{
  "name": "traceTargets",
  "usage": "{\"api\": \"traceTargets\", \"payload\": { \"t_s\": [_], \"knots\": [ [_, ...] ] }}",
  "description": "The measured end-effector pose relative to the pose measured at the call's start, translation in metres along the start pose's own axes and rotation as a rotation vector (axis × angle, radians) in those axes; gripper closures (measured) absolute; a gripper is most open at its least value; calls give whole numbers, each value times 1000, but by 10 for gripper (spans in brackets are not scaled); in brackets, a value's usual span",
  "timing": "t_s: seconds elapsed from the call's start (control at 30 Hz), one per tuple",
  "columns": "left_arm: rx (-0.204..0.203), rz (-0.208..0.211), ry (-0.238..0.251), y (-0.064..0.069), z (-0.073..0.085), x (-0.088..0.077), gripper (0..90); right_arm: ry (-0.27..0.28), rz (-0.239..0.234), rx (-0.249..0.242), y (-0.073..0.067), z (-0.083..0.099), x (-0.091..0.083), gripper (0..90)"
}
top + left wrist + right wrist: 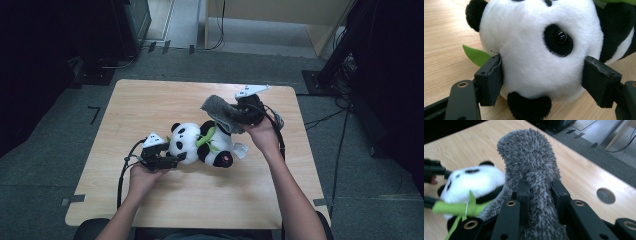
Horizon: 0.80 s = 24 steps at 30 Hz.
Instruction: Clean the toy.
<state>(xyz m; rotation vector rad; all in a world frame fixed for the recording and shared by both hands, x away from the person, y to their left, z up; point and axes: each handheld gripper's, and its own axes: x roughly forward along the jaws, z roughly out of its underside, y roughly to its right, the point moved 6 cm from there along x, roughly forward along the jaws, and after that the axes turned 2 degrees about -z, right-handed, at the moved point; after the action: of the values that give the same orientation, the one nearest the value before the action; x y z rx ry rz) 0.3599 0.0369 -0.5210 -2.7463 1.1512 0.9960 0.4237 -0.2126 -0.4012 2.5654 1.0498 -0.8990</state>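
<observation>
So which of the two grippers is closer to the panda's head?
The left. The left gripper has its jaws on either side of the panda's head, while the right gripper is up beyond the panda's body, clamped on a grey fuzzy cloth.

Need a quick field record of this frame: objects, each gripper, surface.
surface: wooden table
panda: plush, lying on the table
cloth: grey fuzzy cloth, lifted above the panda's body
left gripper: jaws around the panda's head, left pad touching, right pad just clear
right gripper: shut on the cloth
</observation>
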Motion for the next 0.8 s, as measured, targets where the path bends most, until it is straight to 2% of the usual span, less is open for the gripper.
{"api": "traceTargets", "payload": {
  "t_s": [0.03,0.07,0.13,0.2,0.33,0.4,0.43,0.53,0.63,0.8],
  "knots": [
    [0,0,0,0,0,0,235,0,0,0,0,0,0,728],
    [-1,0,-1,0,0,0,235,-14,6,-14,-1,10,3,717],
    [-6,-2,0,0,0,0,234,-3,11,-26,-2,14,5,709],
    [-6,-3,0,0,0,0,234,42,18,-50,-2,22,4,703],
    [-2,-3,0,0,0,0,235,42,31,-44,0,28,3,699],
    [-2,-3,0,0,0,0,235,43,28,-21,2,30,1,700],
    [3,-4,-1,0,0,0,235,47,24,9,5,33,-1,705],
    [13,-3,-1,0,0,0,233,57,16,32,10,38,-4,710],
    [10,-2,-1,0,0,0,231,35,29,43,17,43,-7,713],
    [18,-2,-1,0,0,0,227,14,35,98,29,54,-10,719]
  ]
}}
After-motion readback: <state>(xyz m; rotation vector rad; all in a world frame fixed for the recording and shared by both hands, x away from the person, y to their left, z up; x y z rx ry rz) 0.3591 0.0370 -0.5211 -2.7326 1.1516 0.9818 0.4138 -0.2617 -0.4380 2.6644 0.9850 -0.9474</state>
